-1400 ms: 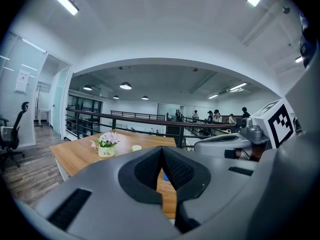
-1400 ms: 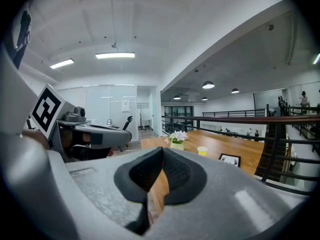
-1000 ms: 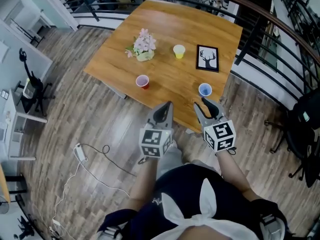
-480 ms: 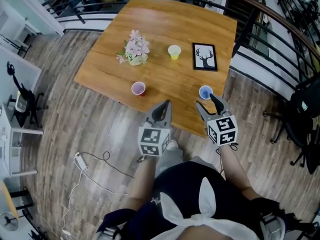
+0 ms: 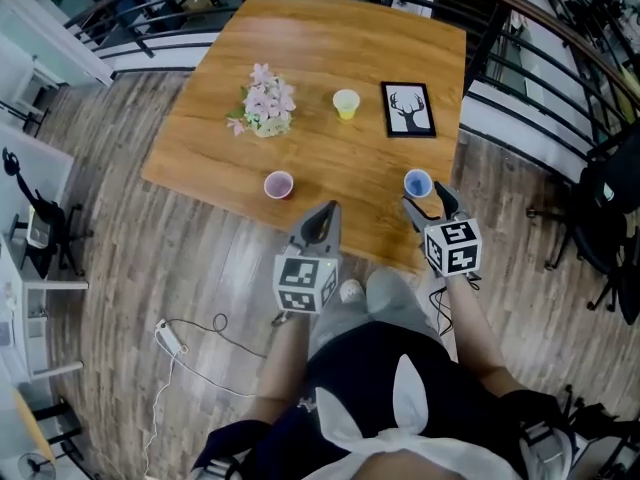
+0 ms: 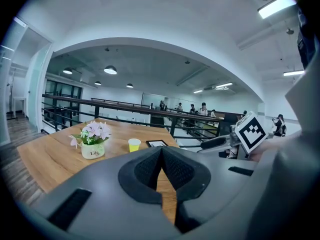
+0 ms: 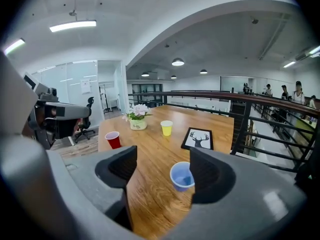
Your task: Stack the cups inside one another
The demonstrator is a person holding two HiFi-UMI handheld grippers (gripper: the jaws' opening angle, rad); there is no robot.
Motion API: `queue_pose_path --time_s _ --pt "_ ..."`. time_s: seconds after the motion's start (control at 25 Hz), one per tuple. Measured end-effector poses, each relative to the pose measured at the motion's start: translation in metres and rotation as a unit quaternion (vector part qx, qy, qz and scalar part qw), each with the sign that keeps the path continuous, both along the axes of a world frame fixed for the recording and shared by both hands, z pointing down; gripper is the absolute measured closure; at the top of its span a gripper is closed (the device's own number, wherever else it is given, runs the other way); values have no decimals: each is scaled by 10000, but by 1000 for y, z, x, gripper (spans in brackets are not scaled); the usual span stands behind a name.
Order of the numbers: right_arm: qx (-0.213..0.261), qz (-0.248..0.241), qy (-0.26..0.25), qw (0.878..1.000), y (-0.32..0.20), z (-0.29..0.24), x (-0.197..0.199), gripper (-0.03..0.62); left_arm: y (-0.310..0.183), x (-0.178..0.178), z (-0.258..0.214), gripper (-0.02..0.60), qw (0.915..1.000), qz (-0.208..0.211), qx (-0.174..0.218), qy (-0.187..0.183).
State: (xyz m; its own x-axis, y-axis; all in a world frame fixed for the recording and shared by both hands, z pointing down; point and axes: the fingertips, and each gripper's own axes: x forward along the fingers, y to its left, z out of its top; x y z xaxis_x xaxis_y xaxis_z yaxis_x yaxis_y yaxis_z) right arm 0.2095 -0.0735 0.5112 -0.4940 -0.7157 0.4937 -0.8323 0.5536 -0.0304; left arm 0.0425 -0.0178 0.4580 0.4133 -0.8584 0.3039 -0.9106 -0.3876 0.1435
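Three cups stand apart on the wooden table (image 5: 330, 38): a blue cup (image 5: 417, 182) by the near edge, a red cup (image 5: 279, 184) to its left and a yellow cup (image 5: 346, 103) farther back. My right gripper (image 5: 427, 200) hovers just short of the blue cup (image 7: 182, 175), its jaws opening; the cup shows beyond them close to the right jaw, untouched. My left gripper (image 5: 328, 209) is shut and empty over the near table edge, right of the red cup. The red cup (image 7: 113, 139) and yellow cup (image 7: 166, 128) also show in the right gripper view.
A small pot of pink flowers (image 5: 264, 113) and a framed deer picture (image 5: 407, 108) stand on the table's far half. A dark railing (image 5: 520, 98) runs behind and to the right of the table. A cable and power strip (image 5: 170, 336) lie on the wooden floor at the left.
Both grippers have come forward toward the table. The right one has sunk to just behind the blue cup and its jaws have spread wider. The left stays shut.
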Motion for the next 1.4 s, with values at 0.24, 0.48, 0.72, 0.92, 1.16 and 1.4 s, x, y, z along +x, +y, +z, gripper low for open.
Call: queue_pose_path --time_s 0.24,0.48,0.72,0.92,1.16,1.4 --pt "-166 20 205 9996 -5 12 1 253 0 -11 4 565 9999 -64 -45 68" --pt "-374 52 396 9985 -11 31 11 250 1 -16 14 565 9998 -87 -148 79" --pt "-601 131 511 9968 -28 50 17 250 -12 -28 17 565 9996 -155 -233 45" --pt "-773 197 568 9952 -41 73 15 241 -27 -34 27 565 9995 -119 -307 17" --pt "-1082 269 735 9910 -51 96 21 224 -41 -39 36 565 9990 -50 -445 -10" --pt "-1348 335 820 9869 -58 116 20 224 -58 -51 43 565 9987 -78 -510 40"
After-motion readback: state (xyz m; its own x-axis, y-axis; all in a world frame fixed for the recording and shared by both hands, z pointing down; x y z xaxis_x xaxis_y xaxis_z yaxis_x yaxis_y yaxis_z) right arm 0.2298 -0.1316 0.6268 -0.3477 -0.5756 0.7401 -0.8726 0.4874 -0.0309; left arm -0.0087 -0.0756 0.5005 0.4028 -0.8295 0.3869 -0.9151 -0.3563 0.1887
